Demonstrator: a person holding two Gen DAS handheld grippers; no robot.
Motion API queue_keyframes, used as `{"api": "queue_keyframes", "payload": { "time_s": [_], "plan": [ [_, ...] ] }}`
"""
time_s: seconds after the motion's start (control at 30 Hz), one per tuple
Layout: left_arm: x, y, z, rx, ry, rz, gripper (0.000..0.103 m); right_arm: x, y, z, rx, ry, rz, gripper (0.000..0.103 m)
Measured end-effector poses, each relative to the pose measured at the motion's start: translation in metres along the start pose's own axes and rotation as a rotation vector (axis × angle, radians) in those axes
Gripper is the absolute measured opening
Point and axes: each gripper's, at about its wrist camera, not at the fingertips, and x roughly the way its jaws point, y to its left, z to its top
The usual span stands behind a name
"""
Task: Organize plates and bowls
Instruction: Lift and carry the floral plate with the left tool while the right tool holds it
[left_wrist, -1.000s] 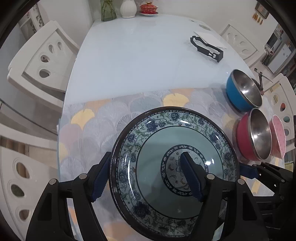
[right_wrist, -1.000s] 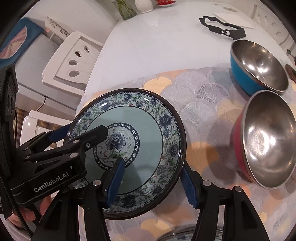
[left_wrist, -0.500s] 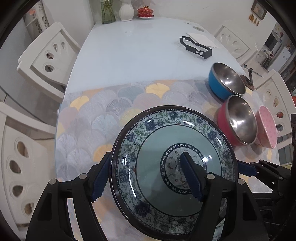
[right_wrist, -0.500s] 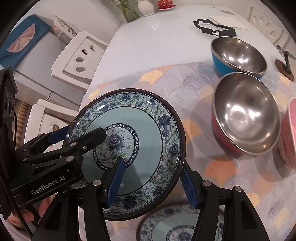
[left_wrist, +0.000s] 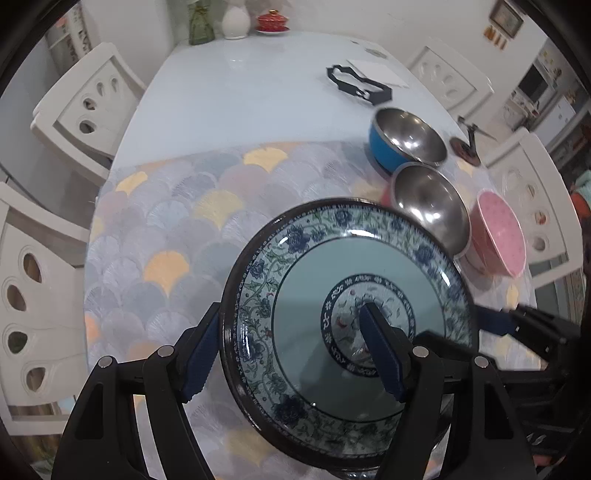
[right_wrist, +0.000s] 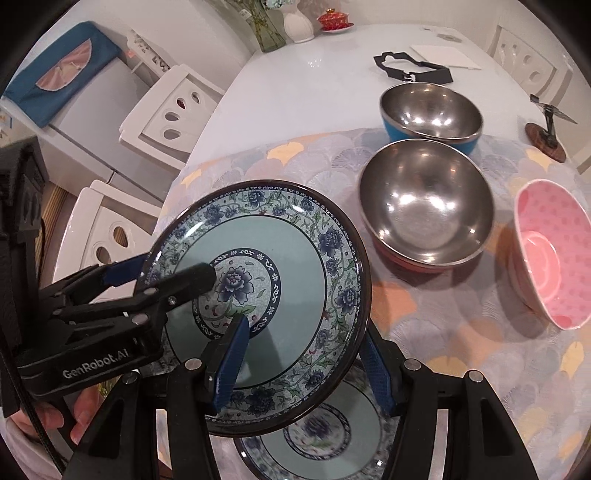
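Since a second ago the floral plate (right_wrist: 295, 295), pinched at opposite rims by the left gripper (left_wrist: 291, 350) and right gripper (right_wrist: 303, 362), has travelled until it hangs over a second plate (right_wrist: 325, 443), probably matching. Stacking looks near. Beside it, the red bowl (right_wrist: 424, 206), blue bowl (right_wrist: 432, 110) and pink bowl (right_wrist: 550, 251) stand clear.

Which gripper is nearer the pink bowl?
Right. The right gripper grips the plate on the side facing the pink bowl; the left gripper grips the plate's far side.
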Motion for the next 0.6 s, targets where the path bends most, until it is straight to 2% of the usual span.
{"api": "queue_keyframes", "payload": {
  "time_s": [0.3,0.43,0.6],
  "plan": [
    [0.002,-0.021,-0.021,-0.001,0.031,-0.038,0.071,-0.023,-0.019,-0.018,-0.045,-0.020,0.000,0.059],
    [0.003,-0.024,-0.032,-0.036,0.054,-0.088,0.071,-0.028,-0.025,-0.026,-0.065,-0.020,-0.012,0.059],
    [0.004,-0.032,-0.044,-0.028,0.070,-0.090,0.071,-0.028,-0.028,-0.039,-0.084,0.000,-0.026,0.059]
  ]
}}
